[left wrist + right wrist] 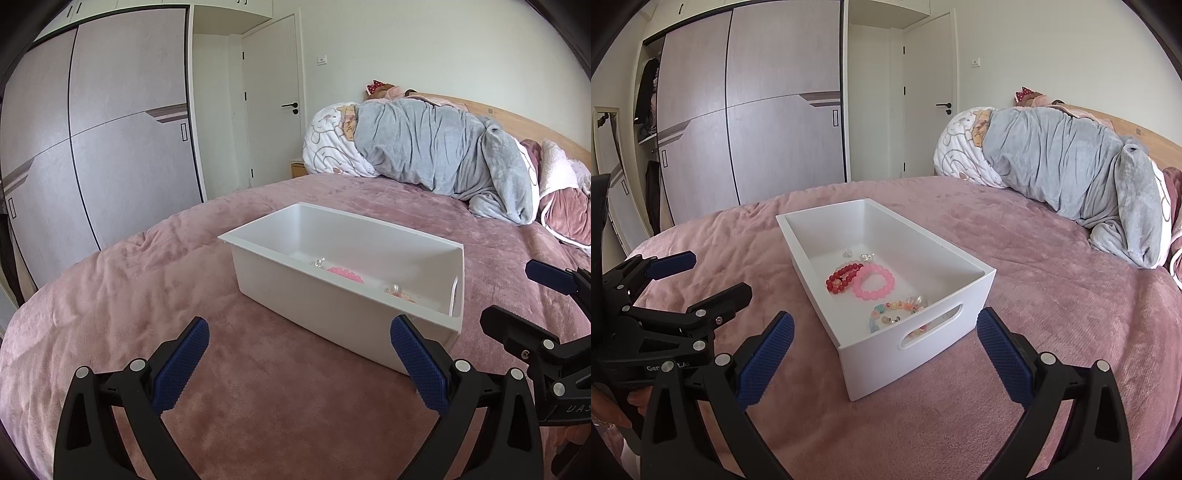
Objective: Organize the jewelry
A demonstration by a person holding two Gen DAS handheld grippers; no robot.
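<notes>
A pink bedspread (1015,295) (wardrobe behind) carries a white box (916,354) mid-bed, holding red (840,277), pink (873,282) and multicolored bracelets (897,312). Left gripper (299,354) and right gripper (885,345) gape apart, empty.

A home bedroom: pink-covered bed (1034,314), wooden headboard (517,125), sliding wardrobe (757,110), door (929,92)

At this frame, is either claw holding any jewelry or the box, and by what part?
Nothing is held. The left claw and right claw are both open and empty above the pink bedspread. The bracelets lie inside the white box.
</notes>
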